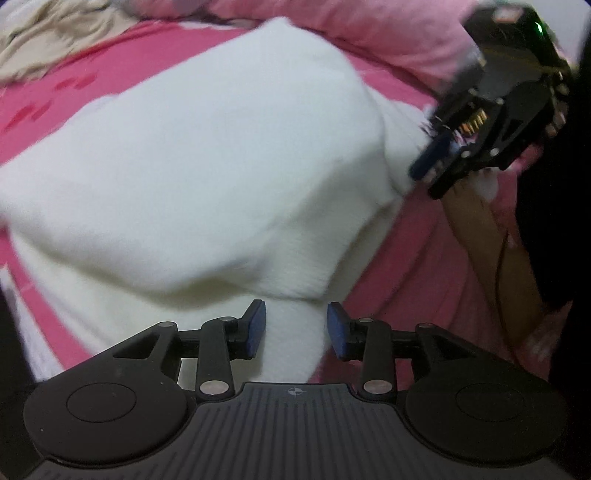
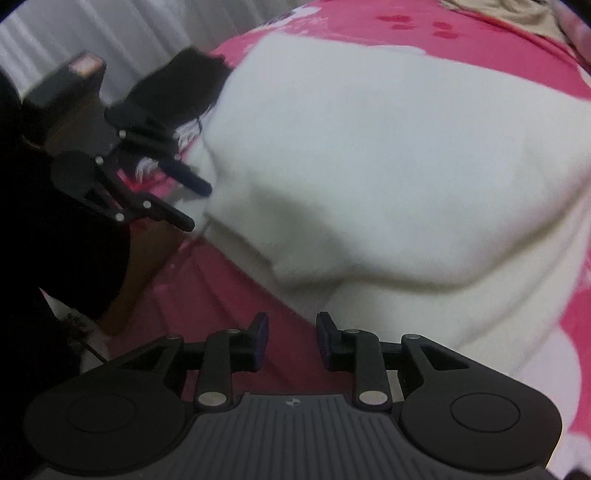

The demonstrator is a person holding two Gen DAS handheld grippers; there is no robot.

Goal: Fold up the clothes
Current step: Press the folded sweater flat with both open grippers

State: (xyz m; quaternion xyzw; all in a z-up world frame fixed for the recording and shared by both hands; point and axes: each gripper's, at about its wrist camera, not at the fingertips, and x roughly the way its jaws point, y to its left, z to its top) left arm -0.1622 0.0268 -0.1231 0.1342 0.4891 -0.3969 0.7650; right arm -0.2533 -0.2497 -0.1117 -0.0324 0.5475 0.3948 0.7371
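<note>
A white fleecy garment (image 1: 192,158) lies folded over on a pink bed sheet (image 1: 44,103); it also fills the right wrist view (image 2: 388,166). My left gripper (image 1: 296,328) is open, with a fold of the white garment lying between its blue pads but not clamped. It shows in the right wrist view (image 2: 192,205) at the garment's left edge, jaws apart. My right gripper (image 2: 290,338) is open and empty over the pink sheet, just short of the garment's near edge. In the left wrist view it (image 1: 432,166) sits at the garment's right edge.
A beige garment (image 1: 48,33) lies at the far left of the bed, and shows at the top right in the right wrist view (image 2: 509,14). A pink blanket (image 1: 369,26) is bunched at the back. A person's foot (image 1: 480,221) and dark clothing stand at the right. White curtains (image 2: 92,26) hang beyond the bed.
</note>
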